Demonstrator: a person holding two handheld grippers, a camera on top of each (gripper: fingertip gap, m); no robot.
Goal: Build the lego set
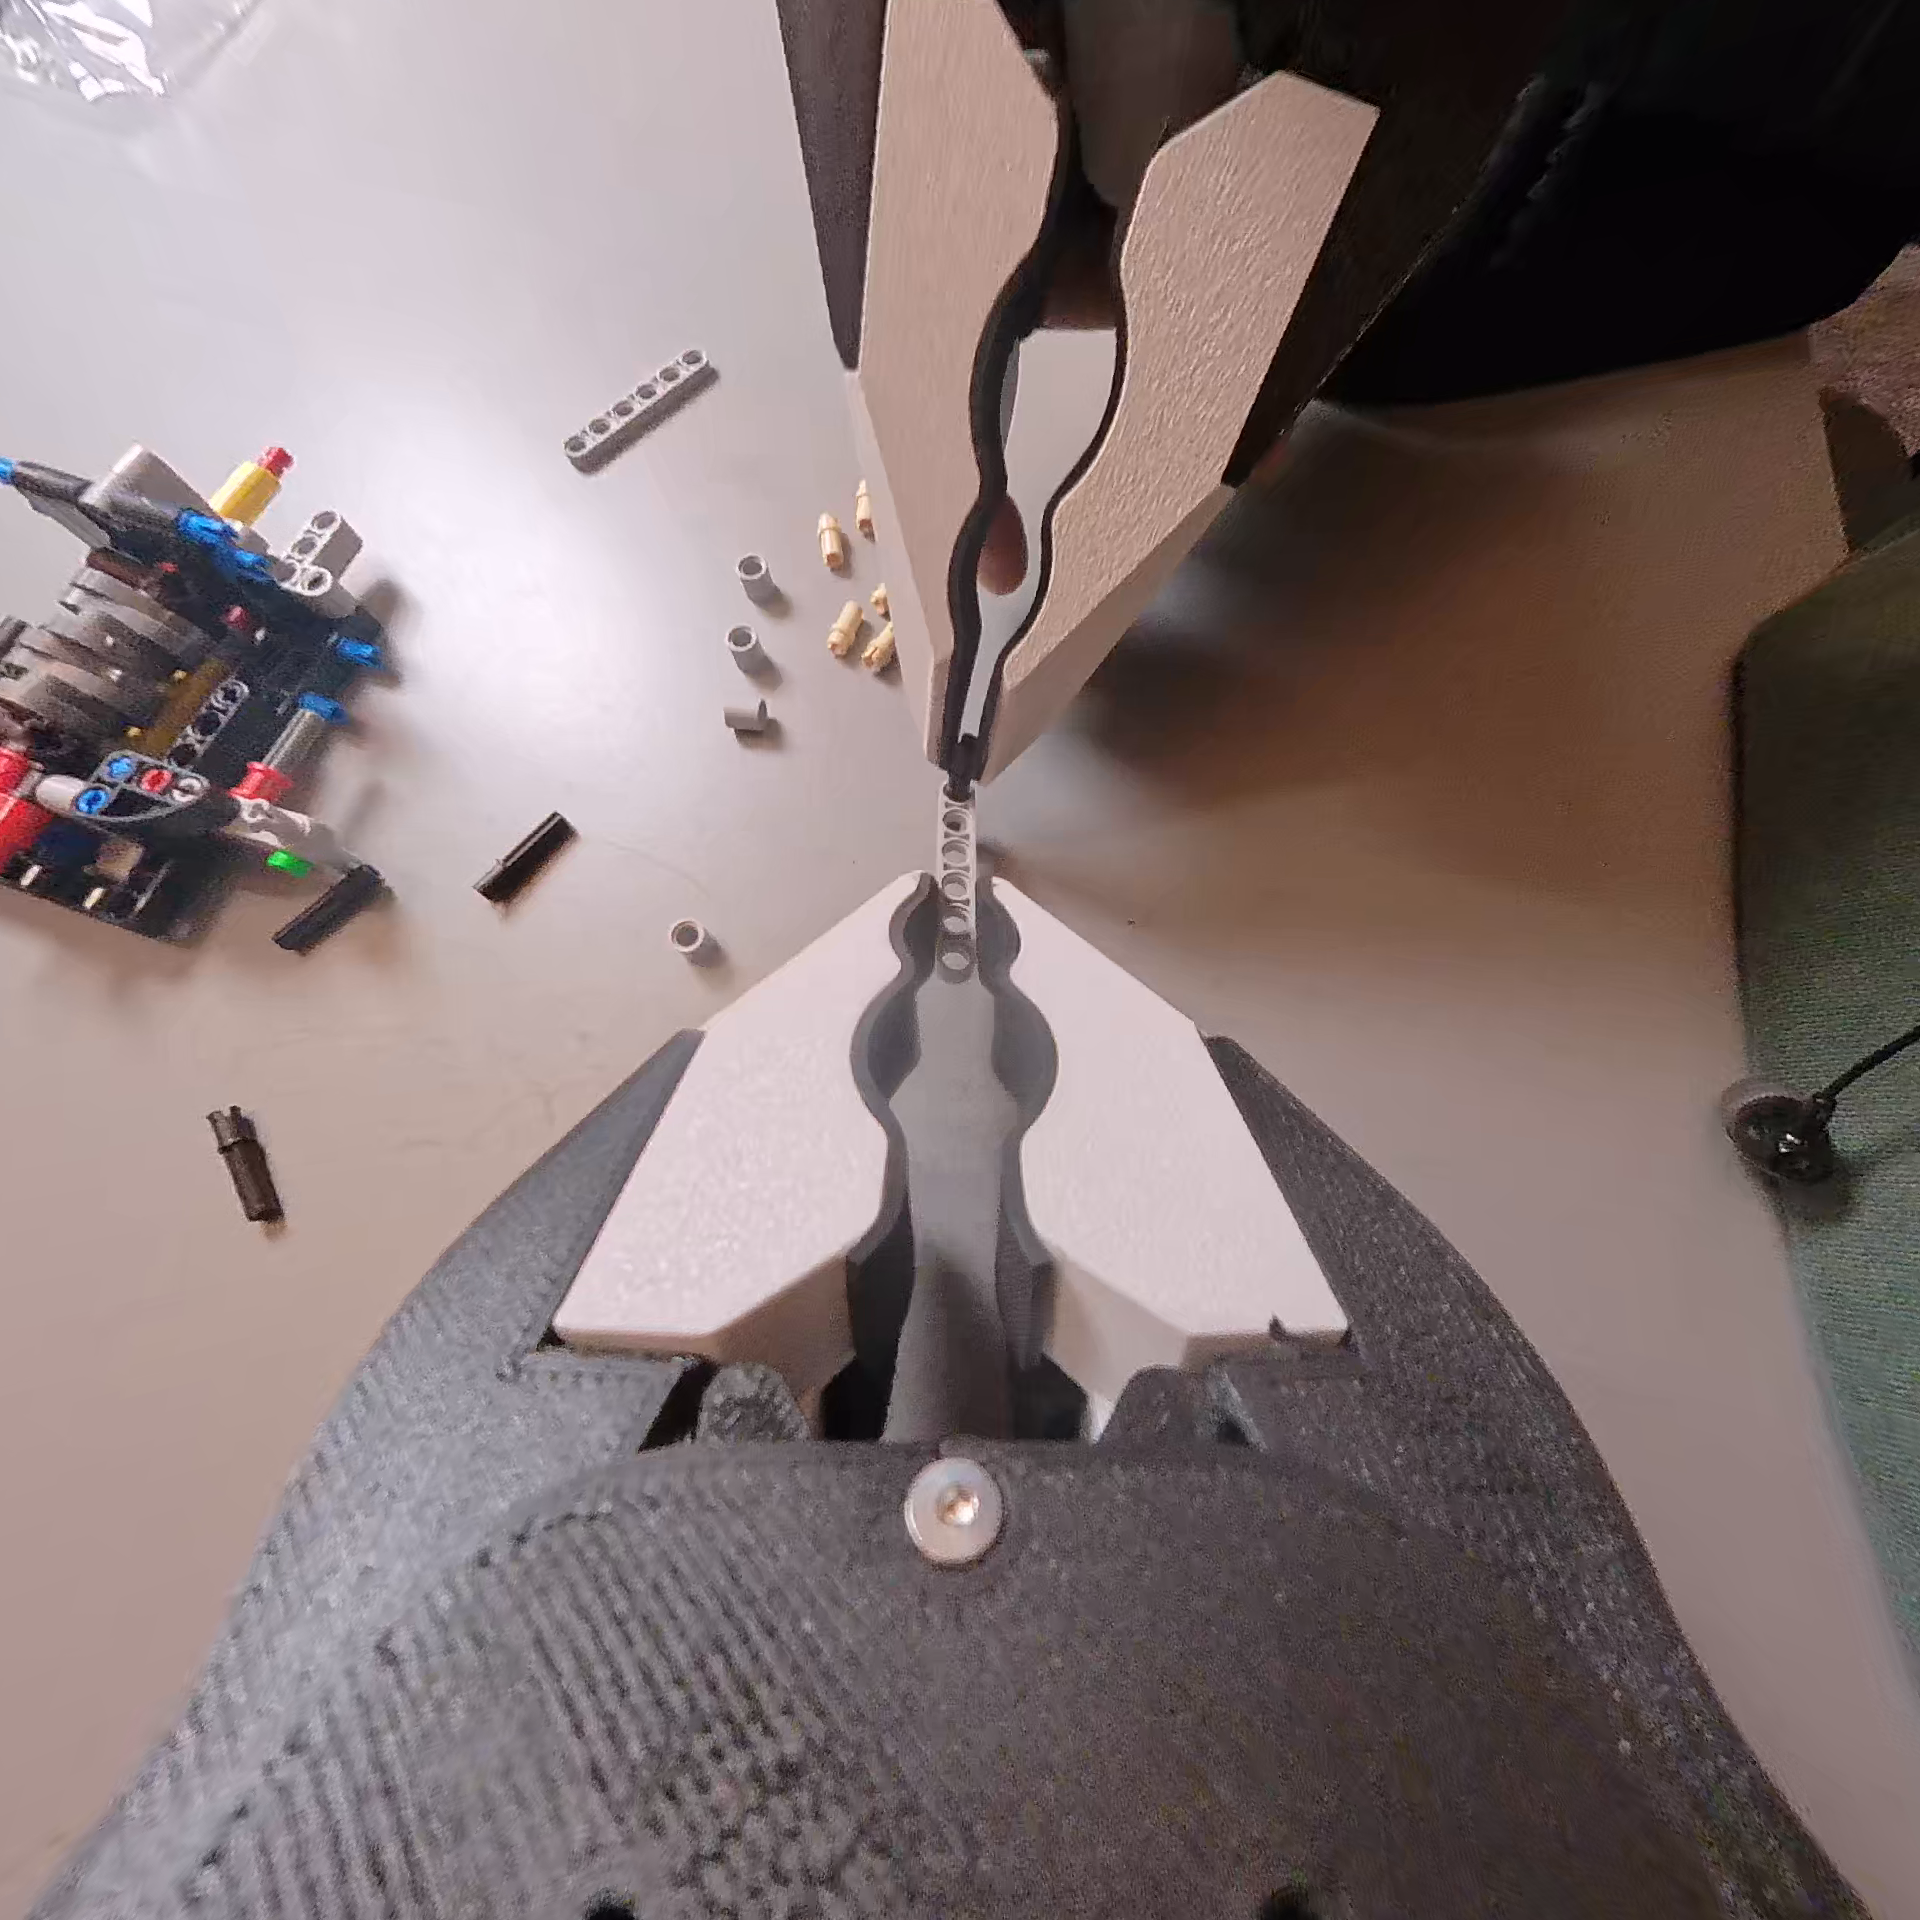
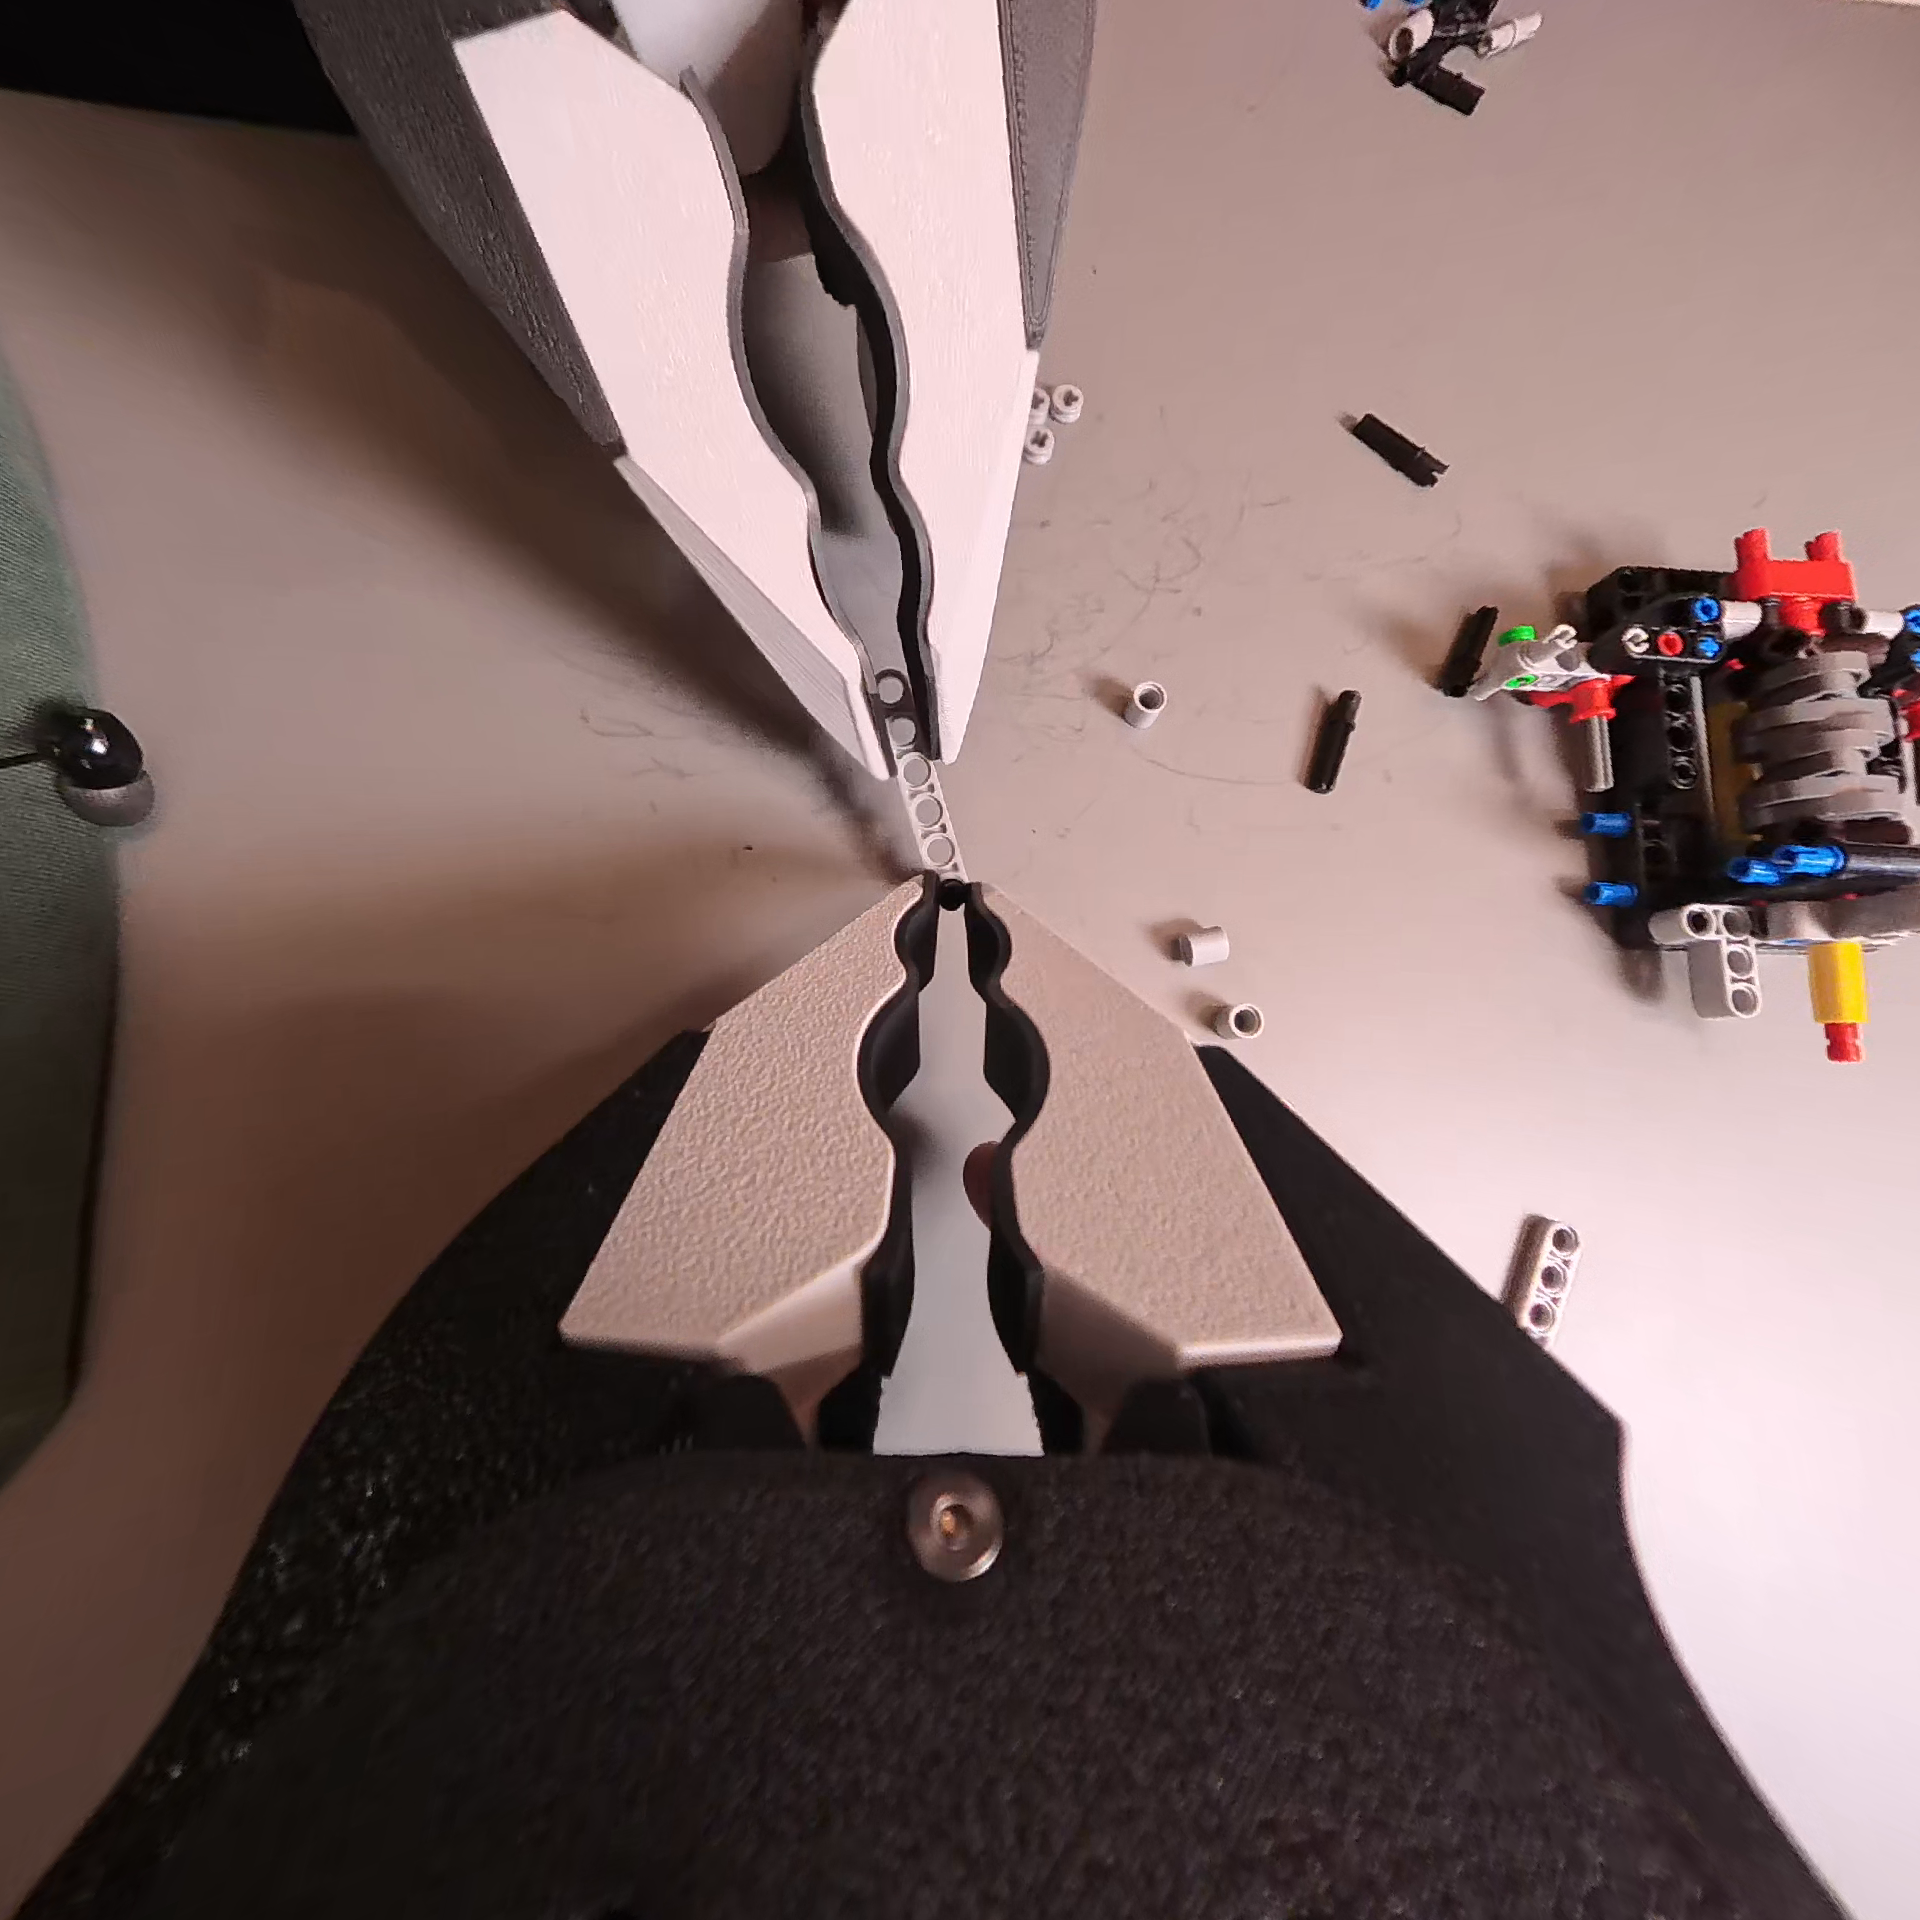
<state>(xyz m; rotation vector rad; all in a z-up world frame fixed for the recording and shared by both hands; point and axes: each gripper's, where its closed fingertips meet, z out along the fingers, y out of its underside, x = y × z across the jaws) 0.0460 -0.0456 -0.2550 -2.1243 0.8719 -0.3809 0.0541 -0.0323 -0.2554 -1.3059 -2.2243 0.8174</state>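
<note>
Lego beam [image 1: 954, 883] clamped in left gripper [image 1: 954, 902]; right gripper [image 2: 950, 896] pinches black pin [image 2: 950, 894] at its end.

I'm at a plain tabletop [image 1: 1351, 831] workbench, loose building pieces [image 1: 644, 410] left of my fingers, green cloth [image 1: 1829, 883] right.

The worktop [image 1: 1351, 831] is smooth and matt, finely scratched. The left gripper [image 1: 954, 914] has grainy white plastic fingers [image 1: 748, 1164] on a ridged black printed body with a shiny metal screw [image 1: 953, 1509]. The perforated beam [image 1: 954, 862] looks like smooth pale plastic.
</note>
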